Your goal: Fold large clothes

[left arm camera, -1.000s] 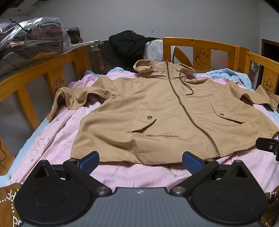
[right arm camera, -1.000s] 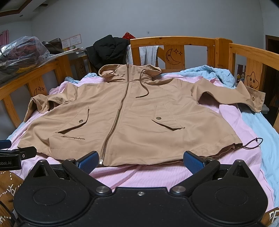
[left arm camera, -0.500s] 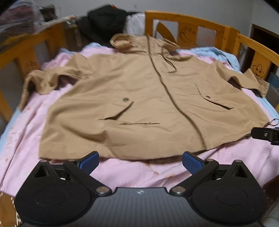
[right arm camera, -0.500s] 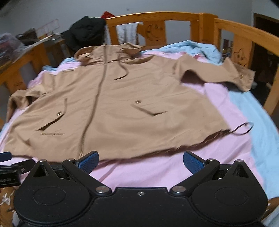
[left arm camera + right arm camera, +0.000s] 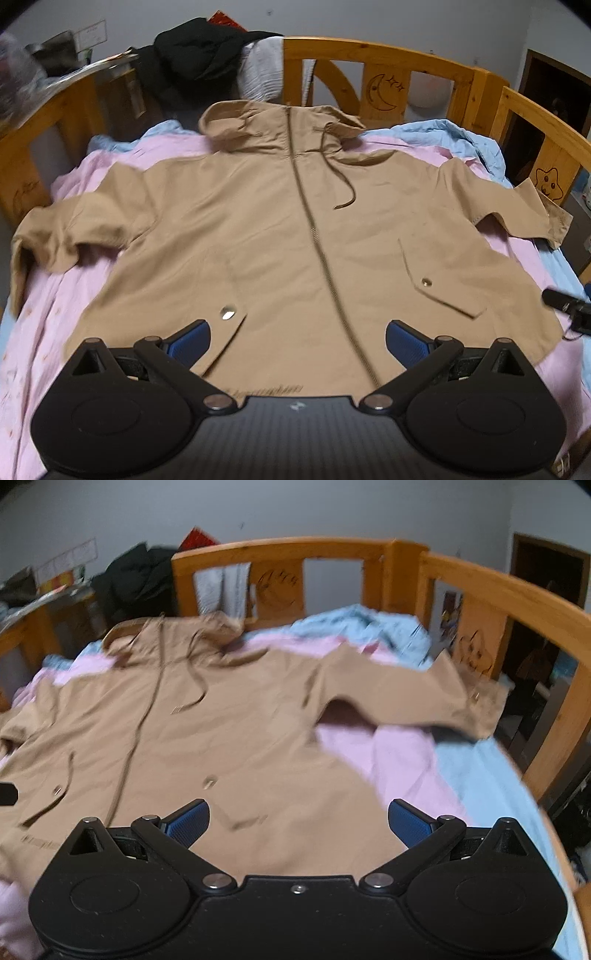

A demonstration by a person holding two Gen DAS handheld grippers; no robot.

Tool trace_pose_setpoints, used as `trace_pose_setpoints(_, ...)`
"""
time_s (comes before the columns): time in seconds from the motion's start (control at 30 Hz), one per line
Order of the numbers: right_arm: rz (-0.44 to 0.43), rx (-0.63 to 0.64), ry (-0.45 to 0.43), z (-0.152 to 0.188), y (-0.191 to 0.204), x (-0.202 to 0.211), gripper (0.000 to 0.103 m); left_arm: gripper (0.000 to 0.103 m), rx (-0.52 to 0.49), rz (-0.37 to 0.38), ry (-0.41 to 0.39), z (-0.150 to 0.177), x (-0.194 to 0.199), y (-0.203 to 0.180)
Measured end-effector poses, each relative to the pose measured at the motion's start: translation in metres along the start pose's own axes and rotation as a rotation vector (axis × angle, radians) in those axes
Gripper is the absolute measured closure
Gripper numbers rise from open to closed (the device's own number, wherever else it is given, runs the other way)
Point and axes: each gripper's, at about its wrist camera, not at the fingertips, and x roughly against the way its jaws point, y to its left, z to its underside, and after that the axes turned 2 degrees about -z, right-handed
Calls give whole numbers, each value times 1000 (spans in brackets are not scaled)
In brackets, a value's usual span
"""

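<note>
On pink sheet (image 5: pixel 74 266), tan jacket (image 5: pixel 280 236) lying flat beneath your left gripper (image 5: pixel 297 341) and right gripper (image 5: pixel 298 821), both hovering spread, gripping nothing.

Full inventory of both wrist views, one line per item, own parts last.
jacket: 1, tan, hooded, zipped, spread flat front-up on the bed
pink sheet: 1, pink, under the jacket
blue sheet: 1, light blue, along the right side and at the head of the bed
bed frame: 1, orange wood, rails around the bed, moon and star carvings
black clothes: 1 pile, black, over the headboard's left end
white cloth: 1, white, beside the black clothes
doorway: 1, dark, far right
left tongs: 1, black, blue pads, open above the hem
right tongs: 1, black, blue pads, open above the jacket's right side
</note>
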Motion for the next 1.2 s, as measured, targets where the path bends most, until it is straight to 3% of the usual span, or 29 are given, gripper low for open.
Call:
trace_pose_setpoints(0.07,6,1,-63,-6,-15,-7,1,0,-5,6,-4,-4,-14,-11)
trace_pose_setpoints(0.23,7,-61,-114,-24,-74,-37,0,0,-21,50,-19,-5,-39,-31)
trace_pose_setpoints(0.33,182,-83,-148,-35,-111,-60,1,0,-21,67,-10,-6,-53,-37)
trace_pose_setpoints(0.47,264,-85,-144,-52,-156,-103,14,0,-25,85,-9,-10,-66,-40)
trace_pose_setpoints(0.53,348,-85,-151,-61,-172,-123,18,0,-27,75,-14,-13,-70,-41)
trace_pose_setpoints(0.73,607,-68,-153,-74,-205,-175,45,0,-37,53,-8,-21,-73,-46)
trace_pose_setpoints(0.87,588,-126,-128,-73,-223,-190,55,0,-54,43,-4,-20,-70,-45)
trace_pose_setpoints(0.9,566,-147,-129,-73,-227,-192,74,0,-60,42,-3,-21,-69,-44)
trace_pose_setpoints(0.93,561,-153,-126,-74,-229,-193,85,0,-66,40,-4,-21,-68,-43)
trace_pose_setpoints(1.07,524,-132,-162,-77,-213,-167,97,1,-77,51,-15,-25,-58,-36)
trace_pose_setpoints(1.2,452,-37,-269,-90,-173,-115,99,1,-42,81,-30,-33,-43,-19)
